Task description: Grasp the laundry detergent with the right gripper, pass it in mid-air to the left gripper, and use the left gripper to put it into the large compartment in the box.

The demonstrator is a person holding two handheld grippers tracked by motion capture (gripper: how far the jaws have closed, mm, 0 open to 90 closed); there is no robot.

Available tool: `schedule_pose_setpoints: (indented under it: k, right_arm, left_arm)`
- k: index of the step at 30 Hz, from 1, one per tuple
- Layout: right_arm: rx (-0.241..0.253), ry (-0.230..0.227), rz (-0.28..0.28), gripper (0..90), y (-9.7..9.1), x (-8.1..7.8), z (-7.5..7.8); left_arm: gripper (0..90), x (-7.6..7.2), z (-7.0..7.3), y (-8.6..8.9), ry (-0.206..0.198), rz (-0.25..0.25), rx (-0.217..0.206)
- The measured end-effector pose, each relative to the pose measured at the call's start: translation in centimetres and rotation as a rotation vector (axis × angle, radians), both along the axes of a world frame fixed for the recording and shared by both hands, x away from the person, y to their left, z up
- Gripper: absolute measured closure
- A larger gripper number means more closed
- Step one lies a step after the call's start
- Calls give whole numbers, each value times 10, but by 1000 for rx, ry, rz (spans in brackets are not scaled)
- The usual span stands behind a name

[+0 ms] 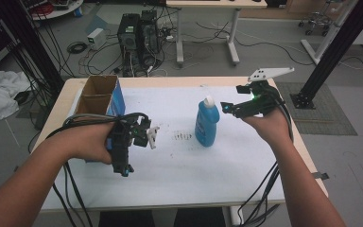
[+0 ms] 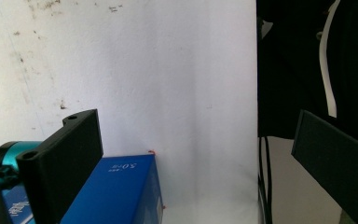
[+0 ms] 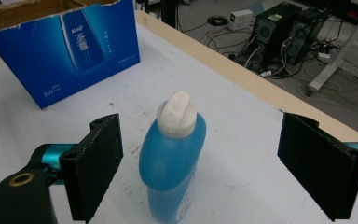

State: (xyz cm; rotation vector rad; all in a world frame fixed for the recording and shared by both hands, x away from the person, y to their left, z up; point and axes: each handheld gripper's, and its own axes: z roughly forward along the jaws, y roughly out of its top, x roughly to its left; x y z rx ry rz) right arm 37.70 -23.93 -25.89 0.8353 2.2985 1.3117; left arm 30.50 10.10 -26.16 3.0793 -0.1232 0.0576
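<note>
While both hands were raised over the white-covered counter [image 1: 179, 179], the blue bottle [image 1: 206, 122] stood upright near its centre, capped in white and free of any grip. In the high view the right tool [image 1: 231, 108] hovered at about three o'clock from the bottle, close beside it but apart, held in the person's right hand [image 1: 267, 124] with its grey three-cornered plate [image 1: 269, 73] above. The right gripper view showed that tool released: its two black jaws stood wide apart with the bottle [image 3: 172, 161] between them, touching neither, the white cap [image 3: 177, 114] tipped a little toward twelve o'clock.

The open cardboard box [image 1: 99, 97], blue on its printed side, sat at about nine o'clock from the bottle, toward the counter's left edge; in the right gripper view it [image 3: 65, 51] lay beyond the bottle at eleven o'clock. The left tool [image 1: 127, 142] was held in the left hand [image 1: 92, 142] just in front of the box, its cable looping over the wrist. In the left gripper view its jaws also stood well apart, gripping nothing, with a corner of the blue box [image 2: 116, 191] at six o'clock below the left jaw and the stained white covering [image 2: 168, 84] behind.
</note>
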Motion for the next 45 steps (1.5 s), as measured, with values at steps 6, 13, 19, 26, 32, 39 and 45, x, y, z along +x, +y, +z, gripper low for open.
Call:
schedule_pose_setpoints:
  k: [6,13,19,26,32,39,45]
  right_arm:
    - [-6,19,3,131,-6,-11,-19]
    - [-14,47,4,130,-10,-23,-43]
    - [-30,75,6,130,-9,-31,-65]
    - [-31,90,10,130,-4,-34,-77]
    - [-49,99,10,130,3,-34,-87]
    - [-59,115,-9,130,7,-31,-100]
    - [-76,131,-26,130,15,-28,-112]
  left_arm:
    - [17,1,-4,2,7,9,-2]
    - [17,2,-6,3,12,8,2]
    - [17,3,-6,3,10,4,-1]
    - [17,1,-4,5,6,5,-7]
    - [17,-1,-4,6,6,5,-10]
    - [17,-1,-4,8,3,2,-8]
    - [17,0,-5,10,4,4,-14]
